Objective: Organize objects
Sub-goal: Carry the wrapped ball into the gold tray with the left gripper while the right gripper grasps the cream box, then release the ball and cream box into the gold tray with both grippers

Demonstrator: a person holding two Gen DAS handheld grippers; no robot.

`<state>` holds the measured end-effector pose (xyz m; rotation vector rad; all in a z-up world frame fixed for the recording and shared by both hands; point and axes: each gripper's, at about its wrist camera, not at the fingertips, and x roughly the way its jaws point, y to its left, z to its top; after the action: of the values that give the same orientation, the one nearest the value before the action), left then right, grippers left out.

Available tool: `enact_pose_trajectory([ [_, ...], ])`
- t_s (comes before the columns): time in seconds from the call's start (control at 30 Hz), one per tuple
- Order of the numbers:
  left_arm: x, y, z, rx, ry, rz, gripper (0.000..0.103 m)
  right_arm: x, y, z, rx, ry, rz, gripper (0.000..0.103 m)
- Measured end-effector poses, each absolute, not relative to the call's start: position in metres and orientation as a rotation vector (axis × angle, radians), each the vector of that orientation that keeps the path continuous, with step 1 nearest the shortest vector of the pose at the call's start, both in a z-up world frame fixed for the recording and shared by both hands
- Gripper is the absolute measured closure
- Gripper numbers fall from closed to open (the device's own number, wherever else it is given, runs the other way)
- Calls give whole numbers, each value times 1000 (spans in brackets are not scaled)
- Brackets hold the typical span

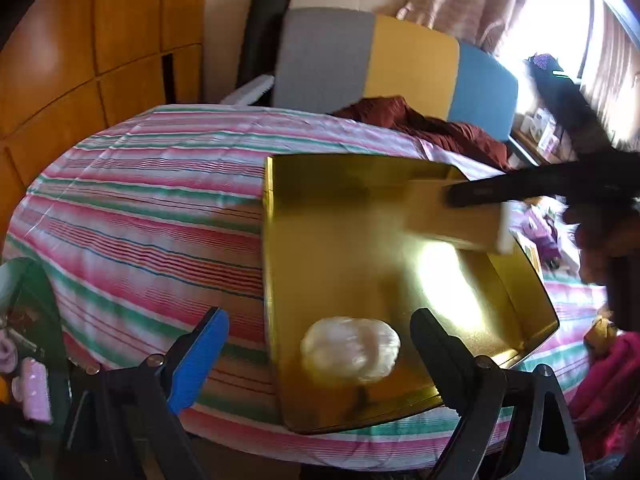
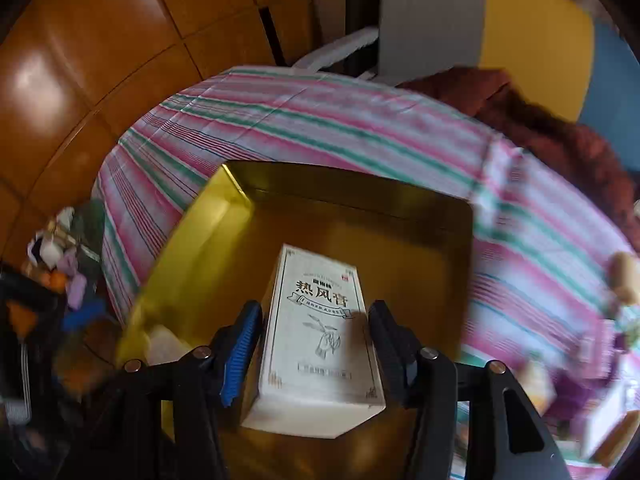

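- Right tongs (image 2: 314,354) are clasping the white box (image 2: 320,344) over the gold tin (image 2: 192,248) on the bed (image 2: 340,120).
- Left tongs (image 1: 320,354) are hanging released above the white pouch (image 1: 350,350).
- We are judging: lower the box, then unclench.

Gold tray (image 1: 280,240); white box (image 2: 320,340), black lettering; pink-green-white striped bedcover (image 1: 140,200).

Daylight interior, unevenly lit. Window (image 1: 560,12) at far right overexposed to white; bright glare patch on the gold tray (image 1: 444,252) floor. Wood panelling (image 2: 32,76) carries soft reflections. Motion blur heavy at right of both views; printed box (image 2: 320,332) sharp. Fisheye curvature, dark vignetted corners.
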<state>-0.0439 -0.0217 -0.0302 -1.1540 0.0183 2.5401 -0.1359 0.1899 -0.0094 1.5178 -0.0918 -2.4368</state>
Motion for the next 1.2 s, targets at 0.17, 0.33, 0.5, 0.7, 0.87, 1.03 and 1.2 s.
enact_pose_trajectory([
  [0.17, -44, -38, -24, -1132, -54, 2589, 10, -167, 153, -19, 1503, -302, -2380, 43],
  [0.33, -48, -43, -22, -1133, -77, 2630, 9, -157, 153, -15, 1475, -328, -2418, 26],
  [0.5, -48, -38, -19, -1144, -65, 2684, 9, -128, 167, -15, 1453, -246, -2480, 26],
  [0.7, -43, -29, -9, -1119, -20, 2754, 6, -92, 174, -14, 1381, -160, -2580, 26],
  [0.87, -37, -20, 0, -1072, 20, 2771, 3, -69, 182, -12, 1336, -128, -2671, 26],
  [1.03, -32, -8, 5, -1059, 30, 2736, 3, -51, 187, -7, 1273, -70, -2747, 26],
  [1.2, -26, 10, 6, -1051, 59, 2692, 3, -37, 196, -2, 1221, -45, -2800, 25],
])
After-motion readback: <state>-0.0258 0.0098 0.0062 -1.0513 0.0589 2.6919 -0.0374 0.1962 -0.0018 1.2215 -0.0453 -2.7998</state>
